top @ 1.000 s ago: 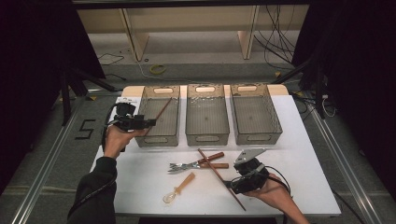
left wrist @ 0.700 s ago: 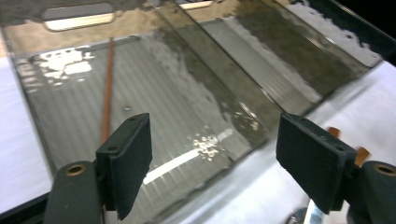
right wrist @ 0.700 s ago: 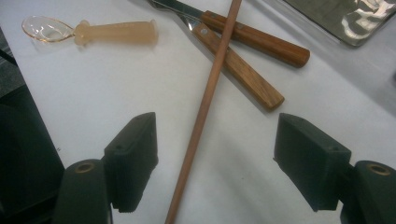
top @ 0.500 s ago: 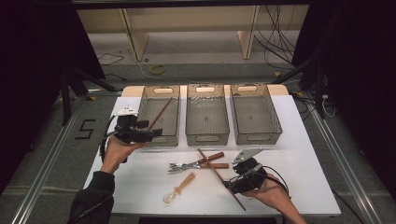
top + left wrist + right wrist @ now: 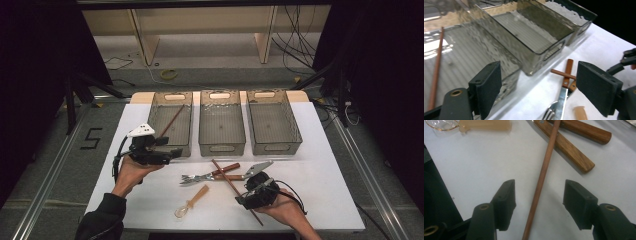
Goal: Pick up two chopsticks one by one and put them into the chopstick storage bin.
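Note:
My left gripper (image 5: 172, 153) hovers at the near end of the left bin (image 5: 186, 104); its jaws have just been opening and stand open with nothing between them (image 5: 541, 92). A brown chopstick (image 5: 170, 122) leans inside that bin (image 5: 461, 50). My right gripper (image 5: 248, 199) is low over the table, straddling a second chopstick (image 5: 541, 182) that lies slanted on the white top. Its jaws have just been closing, with the stick between the pads (image 5: 505, 202), and a gap is left on both sides.
A wood-handled fork (image 5: 200, 177) and knife (image 5: 250, 171) lie crossed under the chopstick (image 5: 227, 177). A small clear spoon with a tan handle (image 5: 192, 200) lies nearer the front. The middle bin (image 5: 222, 145) and right bin (image 5: 297, 125) stand behind.
My left gripper has drawn back from beside the left bin toward the person and slightly right, leaving the chopstick in the bin. The right hand has stayed in place.

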`<action>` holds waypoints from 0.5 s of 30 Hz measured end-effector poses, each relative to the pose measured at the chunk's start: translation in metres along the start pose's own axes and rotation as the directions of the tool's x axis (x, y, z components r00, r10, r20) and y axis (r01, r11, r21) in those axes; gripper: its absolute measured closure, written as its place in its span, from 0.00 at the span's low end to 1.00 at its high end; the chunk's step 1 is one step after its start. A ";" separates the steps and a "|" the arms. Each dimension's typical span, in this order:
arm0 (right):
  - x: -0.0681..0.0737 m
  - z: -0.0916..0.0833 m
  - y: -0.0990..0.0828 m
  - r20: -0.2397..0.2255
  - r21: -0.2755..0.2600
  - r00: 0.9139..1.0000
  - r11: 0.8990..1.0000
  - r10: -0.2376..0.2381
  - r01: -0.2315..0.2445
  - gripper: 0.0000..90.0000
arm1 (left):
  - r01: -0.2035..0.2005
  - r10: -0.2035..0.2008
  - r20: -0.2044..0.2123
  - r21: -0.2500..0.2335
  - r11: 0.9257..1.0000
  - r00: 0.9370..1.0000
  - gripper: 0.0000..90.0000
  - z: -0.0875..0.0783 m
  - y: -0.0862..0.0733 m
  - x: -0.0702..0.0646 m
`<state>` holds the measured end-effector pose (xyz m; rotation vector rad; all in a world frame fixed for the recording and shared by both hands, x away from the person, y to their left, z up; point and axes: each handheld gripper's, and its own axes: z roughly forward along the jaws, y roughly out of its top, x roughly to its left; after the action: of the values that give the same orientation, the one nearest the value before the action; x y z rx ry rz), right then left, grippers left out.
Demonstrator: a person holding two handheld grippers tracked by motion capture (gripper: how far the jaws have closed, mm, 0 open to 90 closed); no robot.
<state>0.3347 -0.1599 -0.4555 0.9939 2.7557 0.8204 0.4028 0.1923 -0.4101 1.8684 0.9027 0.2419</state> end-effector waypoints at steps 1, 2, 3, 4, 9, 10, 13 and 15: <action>0.000 0.001 0.000 0.001 0.001 1.000 1.000 0.000 0.000 0.51 | -0.004 0.004 0.002 0.000 1.000 1.000 0.22 0.001 -0.002 -0.002; 0.001 0.001 0.001 0.004 0.004 1.000 1.000 -0.001 0.001 0.52 | -0.005 0.005 0.005 0.001 1.000 1.000 0.22 0.002 -0.004 -0.004; 0.001 0.002 0.001 0.004 0.009 1.000 1.000 0.000 0.000 0.53 | -0.006 0.006 0.009 0.003 1.000 1.000 0.22 0.004 -0.006 -0.005; 0.001 0.003 0.001 0.007 0.012 1.000 1.000 0.001 -0.001 0.54 | -0.009 0.009 0.015 0.010 1.000 1.000 0.22 0.005 -0.008 -0.007; 0.001 0.007 0.002 0.016 0.027 1.000 1.000 -0.005 0.004 0.59 | -0.022 0.022 0.025 0.021 1.000 0.999 0.21 0.011 -0.014 -0.015; 0.002 0.008 0.003 0.016 0.030 1.000 1.000 -0.001 0.001 0.60 | -0.025 0.024 0.024 0.022 0.999 0.999 0.21 0.012 -0.015 -0.017; 0.002 0.009 0.004 0.019 0.033 1.000 0.999 0.001 -0.001 0.62 | -0.029 0.028 0.029 0.020 0.999 0.999 0.21 0.012 -0.016 -0.019; 0.002 0.010 0.004 0.023 0.039 1.000 0.999 0.004 -0.005 0.64 | -0.032 0.031 0.030 0.024 0.999 0.999 0.21 0.011 -0.017 -0.020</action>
<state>0.3378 -0.1514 -0.4616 1.0100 2.7618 0.7540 0.3868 0.1746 -0.4257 1.9057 0.8598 0.2227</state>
